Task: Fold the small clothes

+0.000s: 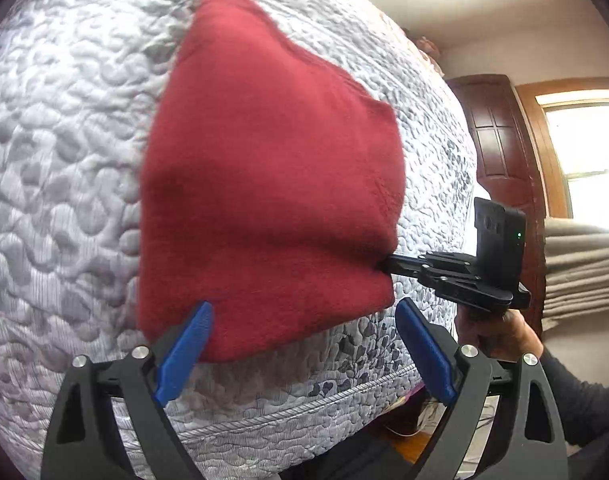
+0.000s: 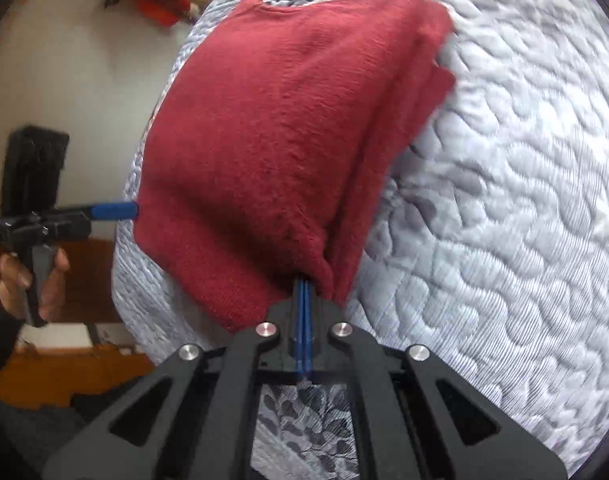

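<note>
The red knit garment (image 1: pixel 264 168) lies on the quilted mattress (image 1: pixel 64 140), close to its near edge, already doubled over itself: along its right side the right wrist view shows several stacked layers (image 2: pixel 384 140), which suggests at least one fold is made and another is in hand. The right gripper (image 2: pixel 304 292) has its blue fingers pressed together on the near right corner of the cloth, where the layers bunch into a pinch; holding there lets that corner be carried over the rest, or anchors it while the other side is handled. In the left wrist view it comes in from the side at that same edge (image 1: pixel 388 266). The left gripper (image 1: pixel 304 340) has its jaws spread wide, its blue fingers (image 1: pixel 184 352) at either side of the garment's near hem and gripping nothing; probably it is placed to take the near left corner so both corners can travel together and the fold stays square. A hand (image 2: pixel 32 280) grips its handle beyond the mattress edge. The soft knit will likely sag and shift unless both corners are held evenly.
</note>
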